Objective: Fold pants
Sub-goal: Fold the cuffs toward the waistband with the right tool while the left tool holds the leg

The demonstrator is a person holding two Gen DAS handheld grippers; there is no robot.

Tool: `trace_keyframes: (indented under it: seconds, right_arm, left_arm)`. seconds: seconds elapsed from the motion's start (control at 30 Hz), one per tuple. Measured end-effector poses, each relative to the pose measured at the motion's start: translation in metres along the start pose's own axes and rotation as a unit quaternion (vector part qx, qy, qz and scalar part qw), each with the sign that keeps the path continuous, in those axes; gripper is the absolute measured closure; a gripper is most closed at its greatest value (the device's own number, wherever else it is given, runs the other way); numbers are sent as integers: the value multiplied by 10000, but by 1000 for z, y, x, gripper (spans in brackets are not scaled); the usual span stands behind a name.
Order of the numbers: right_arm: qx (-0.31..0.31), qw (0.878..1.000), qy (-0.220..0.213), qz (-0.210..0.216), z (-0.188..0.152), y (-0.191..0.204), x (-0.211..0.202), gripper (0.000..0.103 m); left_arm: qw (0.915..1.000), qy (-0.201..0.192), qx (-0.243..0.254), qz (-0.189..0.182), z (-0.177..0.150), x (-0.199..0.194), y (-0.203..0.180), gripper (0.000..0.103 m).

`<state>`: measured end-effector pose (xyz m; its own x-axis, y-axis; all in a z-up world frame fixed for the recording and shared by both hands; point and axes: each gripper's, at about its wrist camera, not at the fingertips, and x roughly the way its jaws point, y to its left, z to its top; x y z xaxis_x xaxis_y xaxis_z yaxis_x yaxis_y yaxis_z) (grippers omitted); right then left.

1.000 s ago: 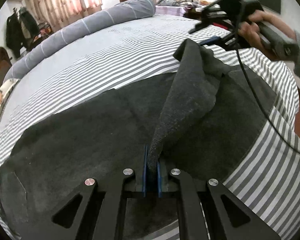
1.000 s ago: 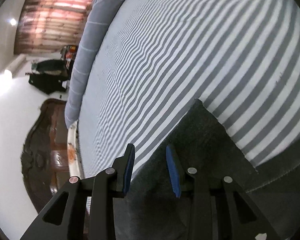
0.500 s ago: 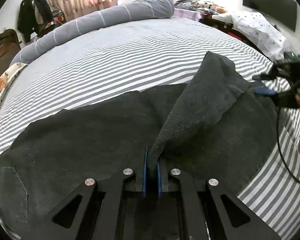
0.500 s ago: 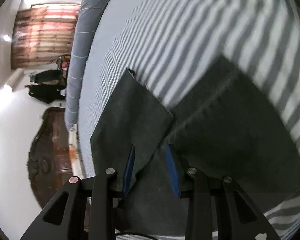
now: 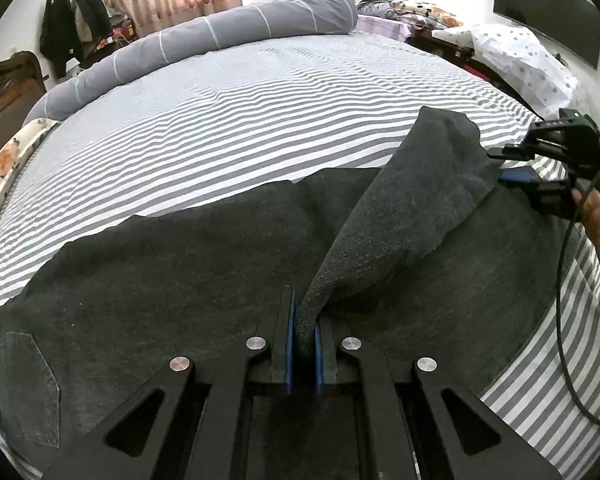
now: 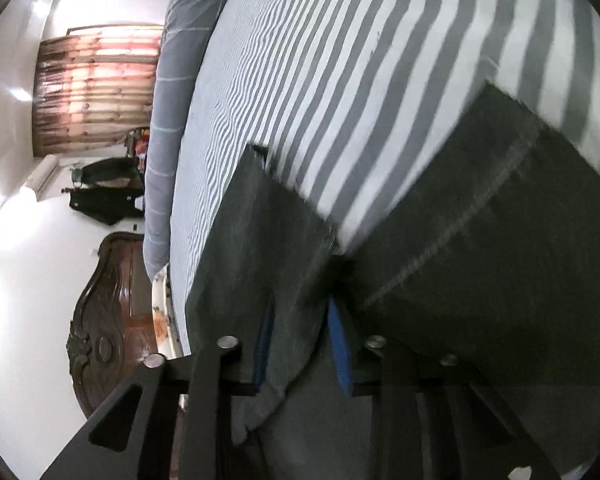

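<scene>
Our left fingers [image 5: 290,344] pinch a raised fold of the dark pants [image 5: 180,280], our right fingers [image 6: 266,336] stand apart around a leg edge, so on the striped bed [image 5: 260,120] folding looks barely begun.

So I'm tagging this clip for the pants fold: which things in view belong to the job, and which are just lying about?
Part of the job:
- dark grey pants
- left gripper, shut on a raised pants edge
- right gripper, open around the pants edge
- striped bed, the work surface

Just lying about:
- grey rolled duvet
- hanging jackets
- dotted pillow
- wall TV
</scene>
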<state>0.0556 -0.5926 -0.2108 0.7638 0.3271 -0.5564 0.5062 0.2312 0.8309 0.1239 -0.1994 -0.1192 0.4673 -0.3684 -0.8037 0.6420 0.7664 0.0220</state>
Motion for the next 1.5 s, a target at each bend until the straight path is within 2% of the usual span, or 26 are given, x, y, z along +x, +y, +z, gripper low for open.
trace_keyframes:
  seconds: [0.07,0.23,0.33,0.47,0.63,0.8,0.97,1.3,1.5]
  right_arm:
    - [-18,10000,-39,-2,4,3,-1,96]
    - [-405,9989,-244,-50,2,28,-25,97]
    - [-708,9962,-483,-130,0,41,-58,98]
    - [-896,9920,-783,-426,-8,37,-101,98]
    - [-672,9896,-837,-960,-26,-4,-135,98]
    - [-344,9879,-759,-1309,-42,-41,-138,99]
    - [-196,9898,-791,-1171,-48,-53,-139,99]
    - [-431,9844,-1083,-1318,-52,-31,-146,99]
    - [-701,9740,-1209,-1781,-64,-26,-151,100]
  left_arm:
    - [10000,29,-6,-11,0,1,-1,95]
    - [10000,13,24,-74,4,-4,-8,95]
    - [9996,-56,160,-227,6,-12,-19,95]
    - [9968,-120,610,-499,3,-24,-43,95]
    - [9888,102,1382,-545,-13,-22,-72,94]
    - [9791,255,1983,-372,-33,-13,-87,94]
    - [9789,278,2001,-314,-35,-10,-90,94]
    - [9782,271,2046,-250,-36,-11,-94,93]
    - [9742,255,2220,-320,-39,-18,-100,93]
